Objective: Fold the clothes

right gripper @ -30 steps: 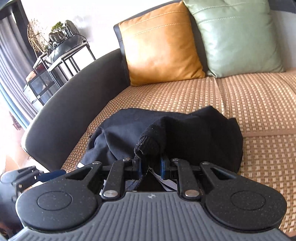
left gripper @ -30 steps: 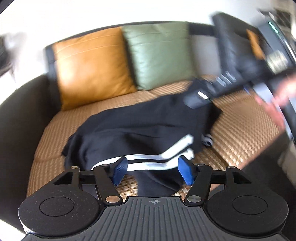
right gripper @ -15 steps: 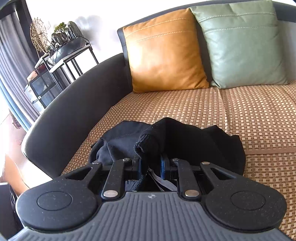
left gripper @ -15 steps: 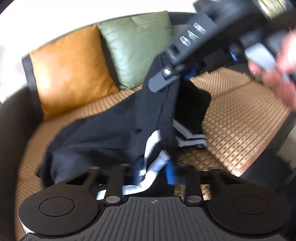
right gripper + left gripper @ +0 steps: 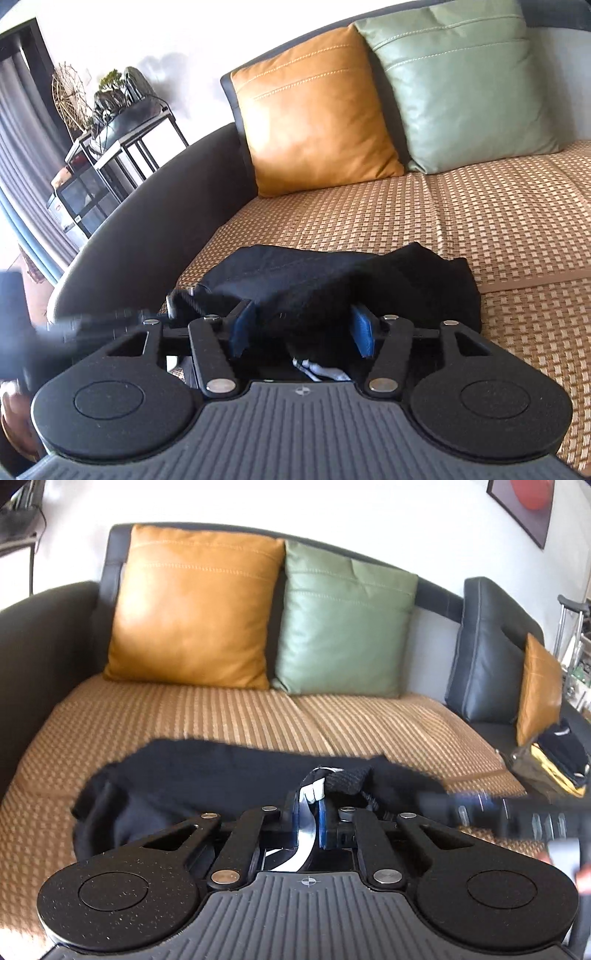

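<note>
- Sofa [image 5: 229, 716] w/ woven seat mat carried the black garment [image 5: 207, 771], bunched near the front edge, below the orange cushion [image 5: 192, 605].
- Left tongs [image 5: 308, 814] had just been closing and were clamped on the white-striped edge [image 5: 312, 794]; a sec ago they stood apart over it.
- Right tongs [image 5: 301, 332] had just been opening; pads apart, cloth lying loose between, no longer pinched.
- Best, I'd judge: keep left grip firm, pull right clear w/o snagging, then draw fold flat.

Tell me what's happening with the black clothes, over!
Left gripper shut on the black garment's striped edge. Right gripper just opened, cloth loose between its pads. Nothing blocking the sofa seat.
</note>
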The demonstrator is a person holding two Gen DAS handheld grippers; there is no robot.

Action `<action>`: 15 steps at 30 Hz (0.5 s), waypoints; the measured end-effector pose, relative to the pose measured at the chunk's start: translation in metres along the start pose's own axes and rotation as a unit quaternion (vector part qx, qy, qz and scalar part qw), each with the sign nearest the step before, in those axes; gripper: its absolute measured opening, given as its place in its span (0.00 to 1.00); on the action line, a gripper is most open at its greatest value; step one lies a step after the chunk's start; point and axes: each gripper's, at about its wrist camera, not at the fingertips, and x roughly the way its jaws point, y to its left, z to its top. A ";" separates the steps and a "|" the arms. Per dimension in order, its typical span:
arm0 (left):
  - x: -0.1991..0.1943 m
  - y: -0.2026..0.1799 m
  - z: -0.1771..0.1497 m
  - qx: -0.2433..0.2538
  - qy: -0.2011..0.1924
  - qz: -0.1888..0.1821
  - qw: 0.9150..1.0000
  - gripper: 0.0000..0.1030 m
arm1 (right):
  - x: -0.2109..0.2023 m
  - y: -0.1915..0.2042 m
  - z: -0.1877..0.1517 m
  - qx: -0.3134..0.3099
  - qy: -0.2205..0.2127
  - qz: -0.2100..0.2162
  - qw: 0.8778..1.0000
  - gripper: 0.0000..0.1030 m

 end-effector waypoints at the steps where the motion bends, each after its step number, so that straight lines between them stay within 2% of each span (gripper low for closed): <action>1: -0.001 0.000 0.006 -0.001 -0.006 0.004 1.000 0.05 | -0.002 -0.001 -0.005 -0.001 -0.002 -0.003 1.000 0.62; 6: 0.004 0.010 0.032 -0.029 -0.024 0.007 0.999 0.05 | 0.002 0.007 -0.035 -0.030 0.018 -0.038 0.999 0.65; 11: 0.006 0.010 0.038 -0.021 -0.024 0.010 0.999 0.05 | 0.028 0.018 -0.064 -0.036 0.053 -0.076 0.995 0.65; 13: 0.005 0.010 0.040 -0.022 -0.025 0.009 0.999 0.05 | 0.037 0.023 -0.070 -0.037 0.046 -0.093 0.994 0.69; 15: 0.004 0.012 0.042 -0.024 -0.027 0.008 0.999 0.05 | 0.045 0.030 -0.075 -0.049 0.029 -0.121 0.991 0.78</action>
